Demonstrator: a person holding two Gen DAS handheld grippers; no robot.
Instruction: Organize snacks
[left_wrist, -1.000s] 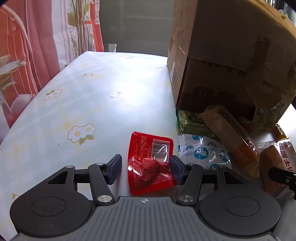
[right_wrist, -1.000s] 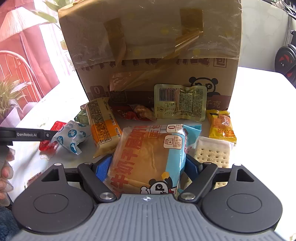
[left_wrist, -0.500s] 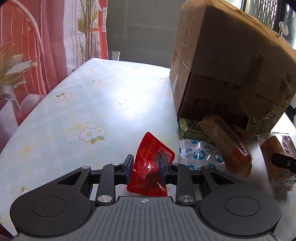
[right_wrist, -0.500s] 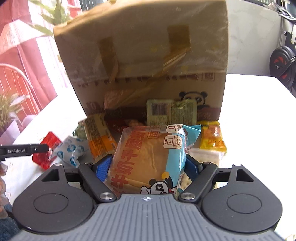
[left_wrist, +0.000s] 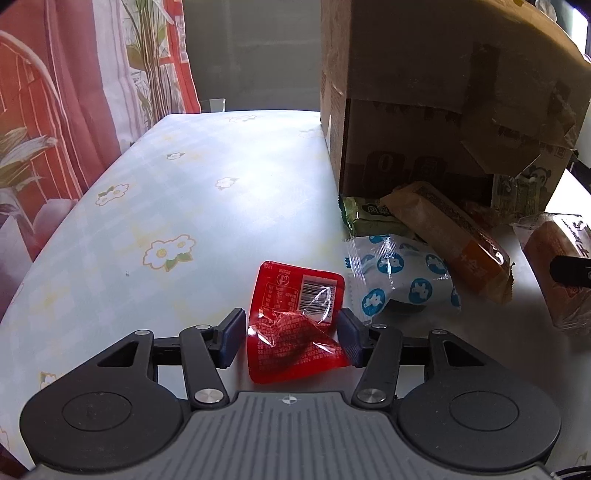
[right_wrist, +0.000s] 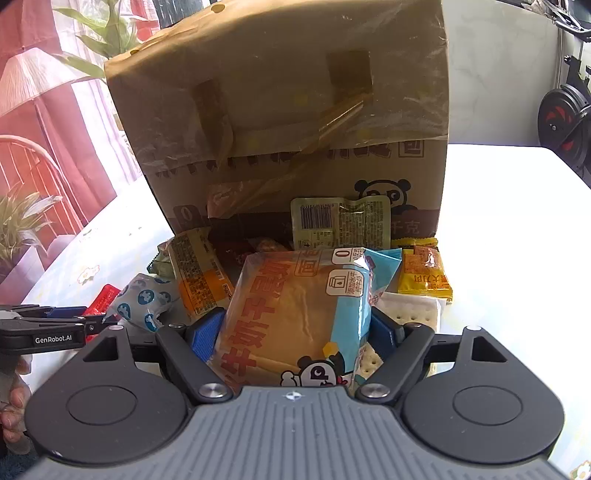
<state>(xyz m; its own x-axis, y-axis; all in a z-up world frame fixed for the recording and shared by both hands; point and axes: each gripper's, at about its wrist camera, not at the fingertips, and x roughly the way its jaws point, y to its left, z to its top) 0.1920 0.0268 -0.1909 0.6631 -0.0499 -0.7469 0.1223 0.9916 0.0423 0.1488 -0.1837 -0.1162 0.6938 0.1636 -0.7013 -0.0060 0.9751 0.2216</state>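
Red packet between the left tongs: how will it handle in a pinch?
Red packet is likely floppy: its film is creased and crumpled. Probably light, being thin and flat. The glossy wrap may slip; the left tongs have just been opening, with the packet between the pads.

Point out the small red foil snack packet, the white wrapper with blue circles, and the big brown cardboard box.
Small red foil snack packet (left_wrist: 295, 325): left wrist view, crinkled centre.
White wrapper with blue circles (left_wrist: 402, 277): left wrist view, middle.
Big brown cardboard box (right_wrist: 288, 110): right wrist view, taped front flap.
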